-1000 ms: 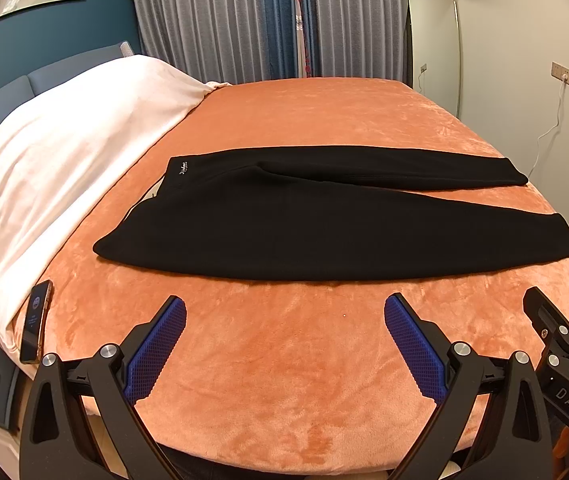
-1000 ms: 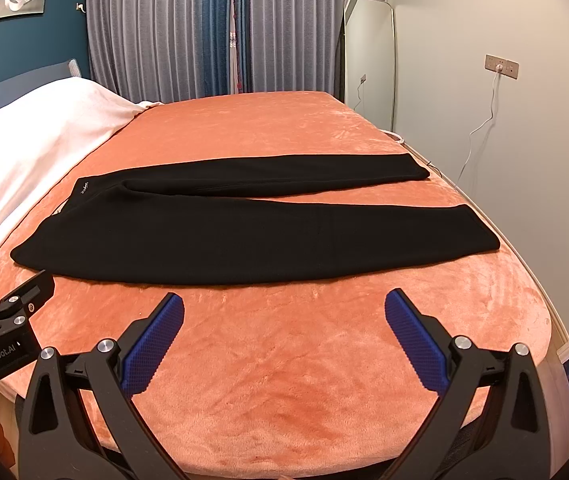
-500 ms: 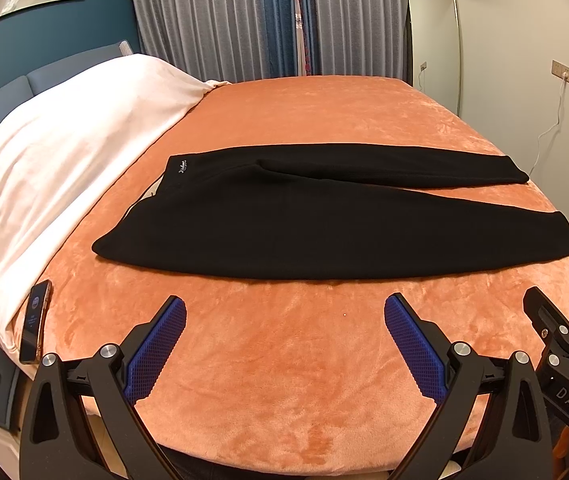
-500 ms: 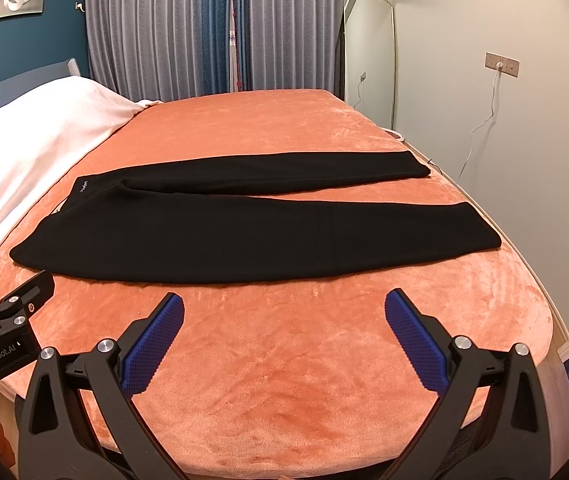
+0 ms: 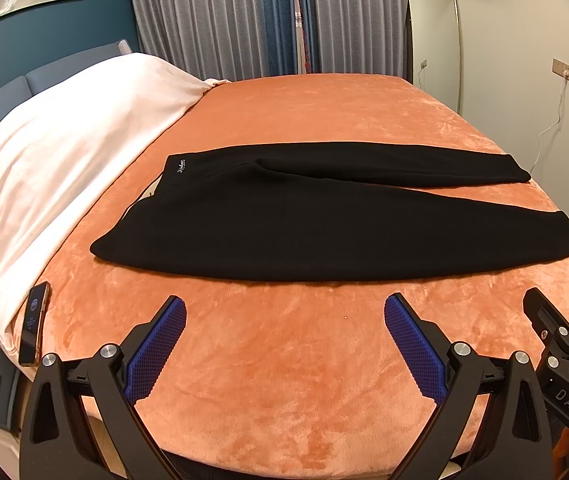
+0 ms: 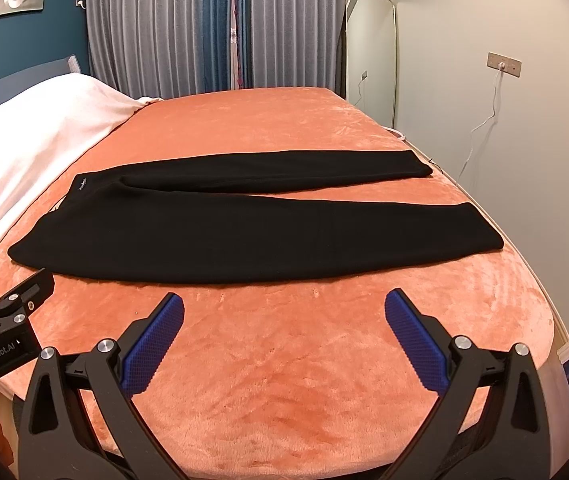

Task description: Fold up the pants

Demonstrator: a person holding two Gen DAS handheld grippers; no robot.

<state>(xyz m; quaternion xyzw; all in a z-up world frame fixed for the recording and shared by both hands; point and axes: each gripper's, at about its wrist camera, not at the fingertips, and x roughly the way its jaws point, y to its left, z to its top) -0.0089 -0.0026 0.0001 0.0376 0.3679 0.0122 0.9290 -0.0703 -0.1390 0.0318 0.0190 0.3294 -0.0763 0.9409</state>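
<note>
Left wrist view: left gripper (image 5: 284, 332) spread wide, empty, bottom centre of frame. Pants (image 5: 324, 224) lie flat mid-frame on the orange blanket (image 5: 284, 400), well ahead of the tips. Long axis runs left-right: waistband (image 5: 144, 208) at left, hems at right. Phone (image 5: 34, 320) lower left, clear of the work.

Right wrist view: right gripper (image 6: 284, 332) also spread, holding nothing. Pants span mid-frame, near hem (image 6: 480, 236) toward the right, ahead of the right fingertip. Judgement: left gripper is nearer the waist, right nearer the hems; each takes its own end.
</note>
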